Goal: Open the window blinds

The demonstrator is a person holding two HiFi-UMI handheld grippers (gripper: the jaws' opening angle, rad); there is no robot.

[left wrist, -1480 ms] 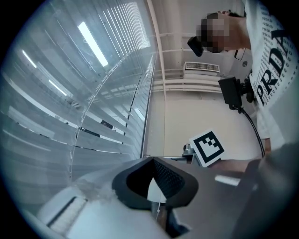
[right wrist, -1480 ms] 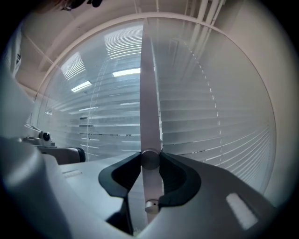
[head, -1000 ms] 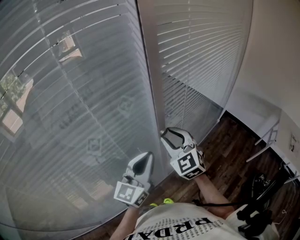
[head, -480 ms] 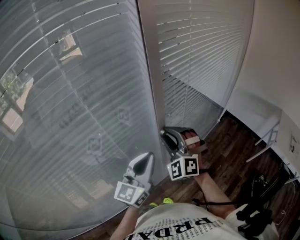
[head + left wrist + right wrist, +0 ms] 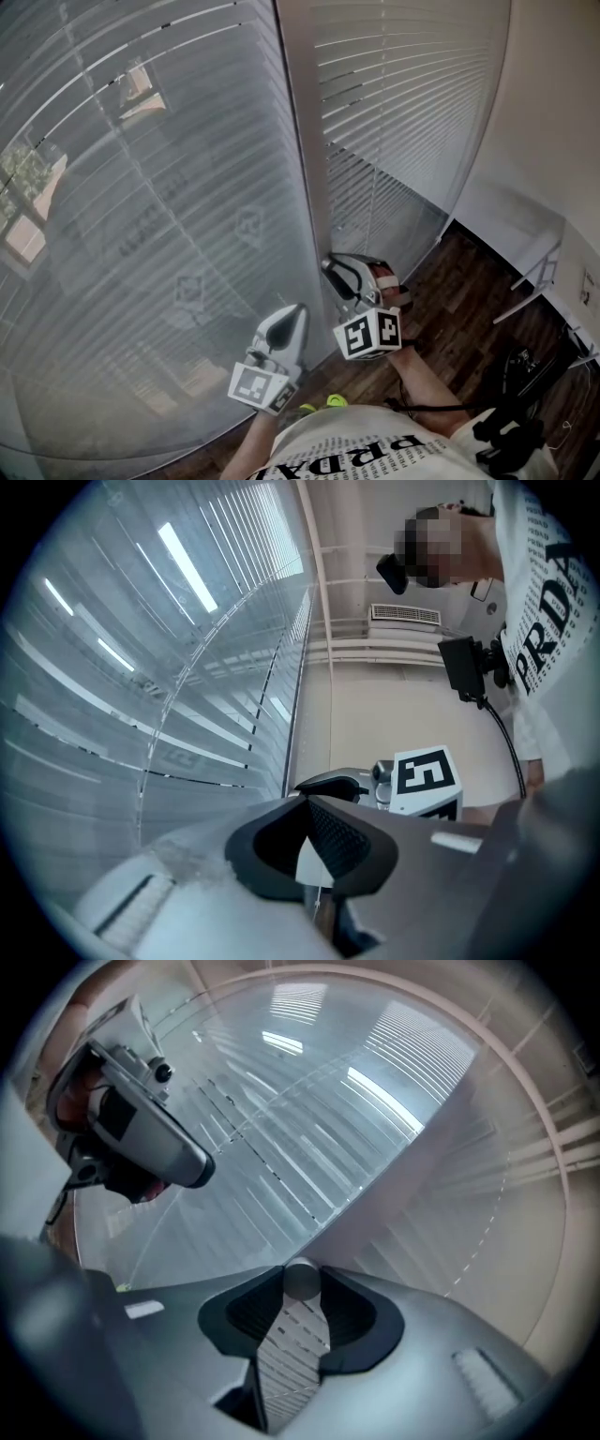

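**As slats hang near shut, two grippers take hold at the blinds**

Where the two window blinds point(image 5: 169, 187) meet at a pale frame post point(image 5: 305, 169), the right gripper point(image 5: 331, 269) pinches a round grey wand point(image 5: 300, 1279) between its fingers. Just beside it and lower, the left gripper point(image 5: 293, 311) points upward, its fingers pressed together on a thin cord point(image 5: 317, 892). The left blind's slats lie almost flat shut, while light shows between those on the right. A dark wood floor point(image 5: 469, 291) lies below.
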